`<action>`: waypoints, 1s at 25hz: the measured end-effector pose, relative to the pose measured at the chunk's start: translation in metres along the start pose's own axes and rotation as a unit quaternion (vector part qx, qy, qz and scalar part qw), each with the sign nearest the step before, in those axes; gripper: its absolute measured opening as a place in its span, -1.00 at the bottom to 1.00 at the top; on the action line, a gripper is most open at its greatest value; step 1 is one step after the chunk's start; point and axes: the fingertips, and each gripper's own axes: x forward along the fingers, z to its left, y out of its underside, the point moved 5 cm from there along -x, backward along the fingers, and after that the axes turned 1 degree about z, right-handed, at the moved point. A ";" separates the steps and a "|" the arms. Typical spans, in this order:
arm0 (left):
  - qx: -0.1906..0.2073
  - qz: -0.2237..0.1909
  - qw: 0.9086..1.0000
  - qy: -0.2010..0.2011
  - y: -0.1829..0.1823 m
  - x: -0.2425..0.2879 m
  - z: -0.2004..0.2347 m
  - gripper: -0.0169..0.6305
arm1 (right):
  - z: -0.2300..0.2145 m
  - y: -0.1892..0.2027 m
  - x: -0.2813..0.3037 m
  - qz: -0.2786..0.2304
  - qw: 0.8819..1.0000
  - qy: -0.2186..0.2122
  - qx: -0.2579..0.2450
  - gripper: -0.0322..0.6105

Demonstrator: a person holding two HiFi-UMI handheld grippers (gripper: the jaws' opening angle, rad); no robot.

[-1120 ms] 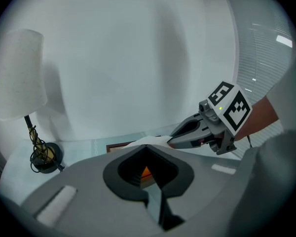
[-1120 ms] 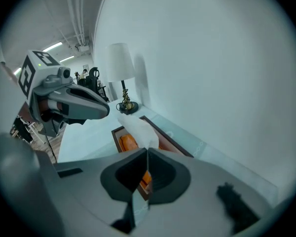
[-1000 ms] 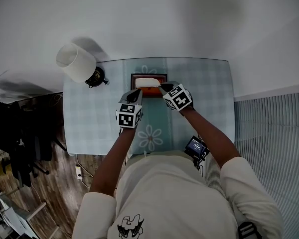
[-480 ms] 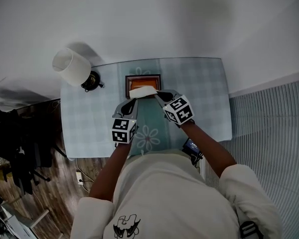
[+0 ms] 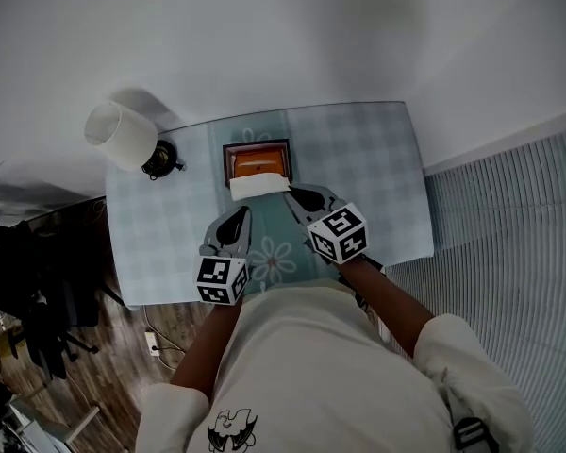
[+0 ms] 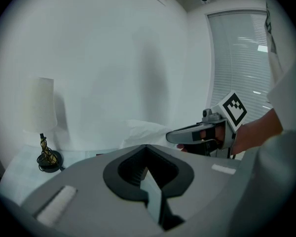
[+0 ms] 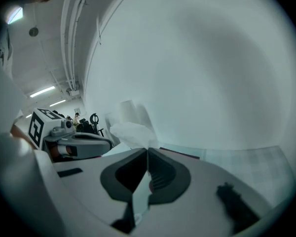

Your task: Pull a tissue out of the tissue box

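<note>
Far back on the surface (image 5: 377,177), near the middle: tissue box (image 5: 258,161). Left of it, at the far left corner: lamp (image 5: 123,136). Over the box's near edge: tissue (image 5: 258,186), right end at the right gripper (image 5: 297,196). Nearer, just left: left gripper (image 5: 236,217).

A plain white wall (image 5: 264,36) rises ahead of the jaws. The table (image 5: 377,159) below them has a pale checked cloth with flowers. Ahead and left of the jaws, a white-shaded lamp (image 5: 118,132) stands at the table's far corner. Bright slatted blinds (image 6: 237,53) hang to their right. Dark wood floor (image 5: 104,347) shows to their left.
</note>
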 end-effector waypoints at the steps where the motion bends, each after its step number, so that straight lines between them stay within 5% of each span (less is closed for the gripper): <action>1: -0.001 -0.002 1.000 0.000 0.000 -0.004 -0.001 -0.93 | 0.003 0.000 -0.004 -0.010 1.000 -0.001 0.011 -0.86; 8: 0.000 -0.012 1.000 -0.004 -0.001 -0.034 -0.011 -0.93 | 0.032 0.013 -0.033 -0.067 0.996 -0.015 0.053 -0.86; 25: -0.003 -0.015 1.000 0.004 0.005 -0.040 -0.014 -0.93 | 0.056 0.029 -0.041 -0.060 0.997 -0.004 0.040 -0.86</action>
